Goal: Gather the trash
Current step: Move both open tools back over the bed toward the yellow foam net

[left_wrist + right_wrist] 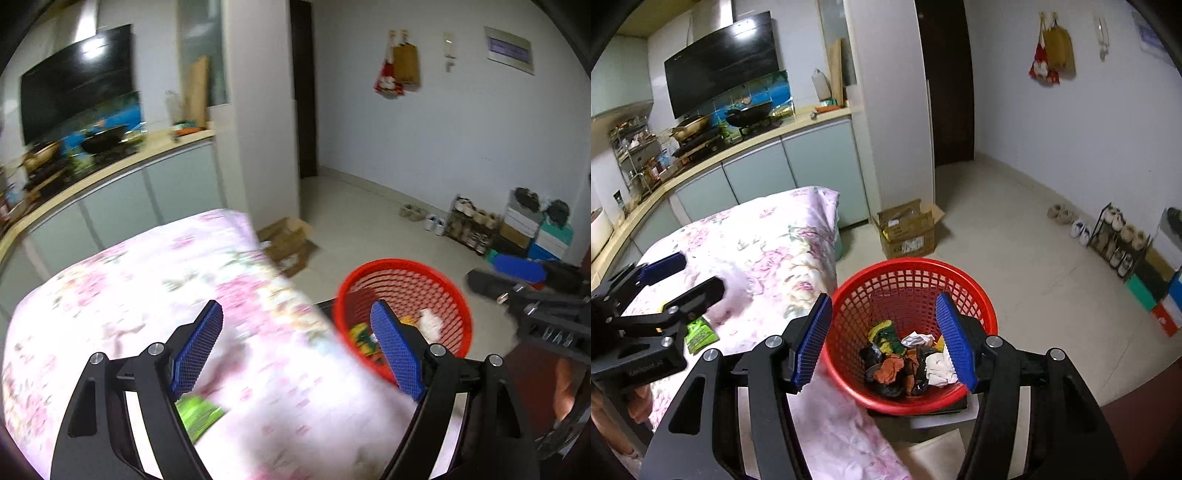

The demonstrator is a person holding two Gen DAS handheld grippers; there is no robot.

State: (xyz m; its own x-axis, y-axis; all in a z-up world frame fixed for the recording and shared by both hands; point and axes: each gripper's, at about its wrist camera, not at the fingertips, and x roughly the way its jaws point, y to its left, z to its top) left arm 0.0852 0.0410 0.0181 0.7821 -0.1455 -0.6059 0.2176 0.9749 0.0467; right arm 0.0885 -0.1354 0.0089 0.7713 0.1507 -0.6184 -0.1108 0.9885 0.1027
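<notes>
- While the left gripper [299, 350] gapes empty over the flowery cloth [147, 295], a green wrapper [197, 415] lies at 7 o'clock.
- Only the right view shows crumpled trash [905, 362] inside the red basket [912, 269], under the released right gripper [886, 339].

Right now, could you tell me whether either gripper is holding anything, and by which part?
Nothing is held. The left gripper and right gripper both stand open and empty; the green wrapper lies loose on the floral cloth.

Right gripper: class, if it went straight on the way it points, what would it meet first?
Most likely the crumpled trash inside the red basket; the right gripper aims into its open mouth, jaws open and empty.
</notes>
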